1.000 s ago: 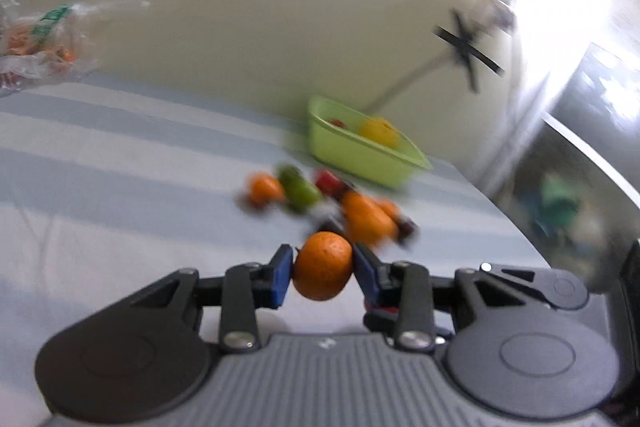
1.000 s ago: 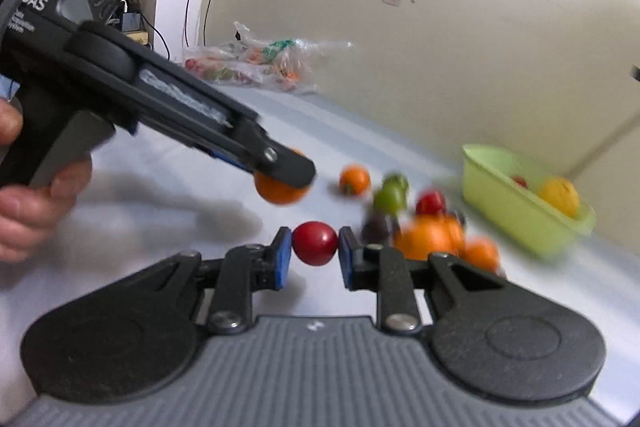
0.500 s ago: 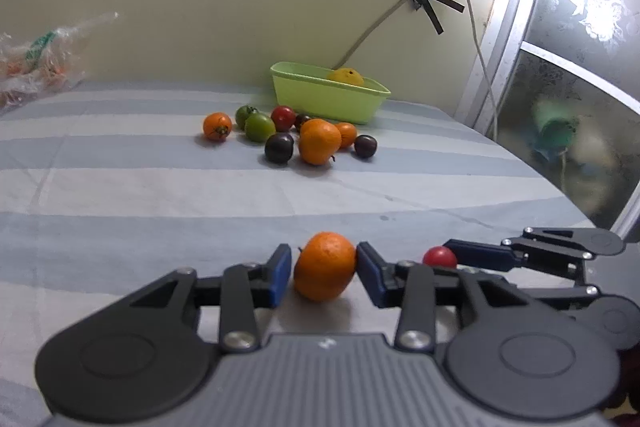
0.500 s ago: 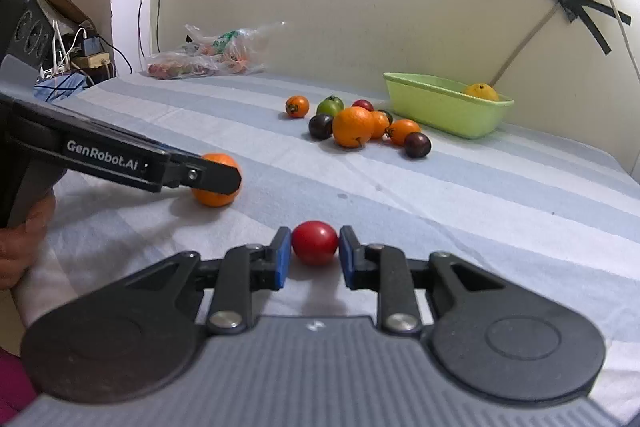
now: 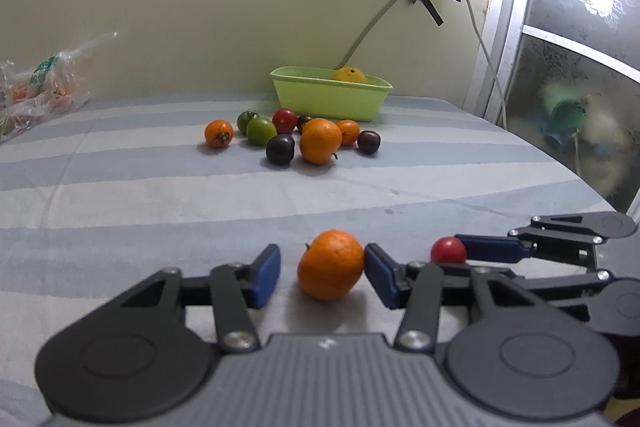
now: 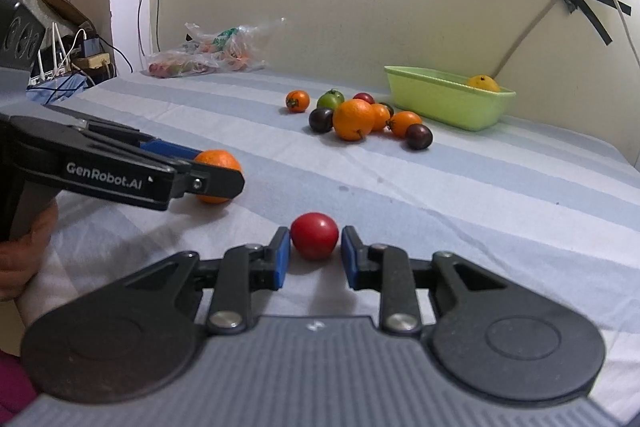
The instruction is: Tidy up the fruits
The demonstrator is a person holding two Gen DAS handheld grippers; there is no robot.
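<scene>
Both fruits, carried in the air a second ago, now sit on the striped sheet point(image 5: 120, 195) near its front edge, and the grip on each has slackened.

The left gripper point(image 5: 322, 259) points down over the orange point(image 5: 331, 265). Its right pad touches the peel, its left pad stands clear of it, and the jaws are closing with the orange between them. Just to the right of it, the right gripper point(image 6: 314, 243) brackets the small red tomato point(image 6: 314, 235). Its jaws are narrow, the pads close on either side with a sliver of gap showing on the right, so the tomato rests on the sheet rather than in a clamp. A person's hand point(image 6: 24, 259) grips the left gripper's handle at the left edge of the right wrist view.

Well apart, towards the far edge, a cluster of fruit lies bunched together: a large orange point(image 5: 320, 141), two dark plums point(image 5: 280, 149), green tomatoes point(image 5: 260, 131), another red tomato point(image 5: 284, 120) and, slightly to the left, an orange tomato point(image 5: 218, 133). Just behind the cluster, against the wall, stands a green tub point(image 5: 328, 103) with a yellow fruit point(image 5: 350, 75) inside. A clear plastic bag point(image 5: 36, 91) of produce lies at the far left corner.
</scene>
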